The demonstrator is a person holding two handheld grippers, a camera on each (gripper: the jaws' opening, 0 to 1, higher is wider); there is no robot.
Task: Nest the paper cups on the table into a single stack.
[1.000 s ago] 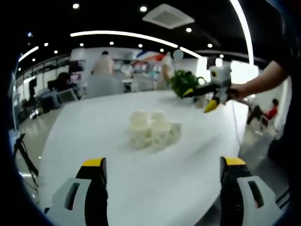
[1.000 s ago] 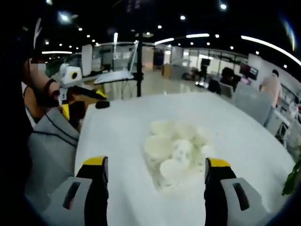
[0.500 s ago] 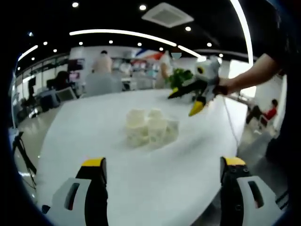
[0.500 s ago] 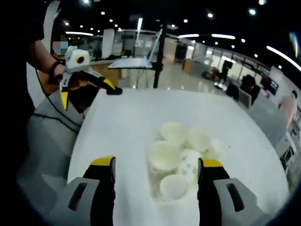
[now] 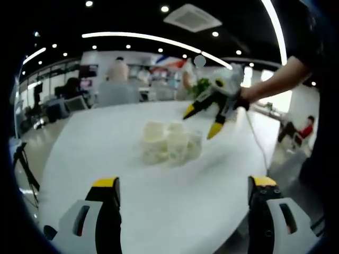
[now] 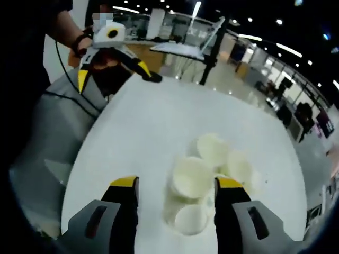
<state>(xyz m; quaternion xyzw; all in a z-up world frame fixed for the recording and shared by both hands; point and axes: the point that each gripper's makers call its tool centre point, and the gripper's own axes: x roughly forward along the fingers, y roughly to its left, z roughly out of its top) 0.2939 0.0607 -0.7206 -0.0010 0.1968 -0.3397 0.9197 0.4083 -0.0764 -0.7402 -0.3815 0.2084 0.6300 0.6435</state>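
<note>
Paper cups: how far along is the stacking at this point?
Done: nothing visible; the paper cups stand as a loose cluster on the white table, none seen nested. In hand: the right gripper, fingers open, is over the nearest cup, gripping nothing; the left gripper is open, held back from the cluster. Left: every grasp and all nesting.

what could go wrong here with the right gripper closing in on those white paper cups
The white paper cups stand packed together on the round white table, so the open right gripper, its jaws straddling the nearest ones, may pinch two cups at once or knock neighbours over. Thin paper walls could also crush under a hard squeeze. The left gripper hangs open at the table's far edge, too far off to steady the cluster.
</note>
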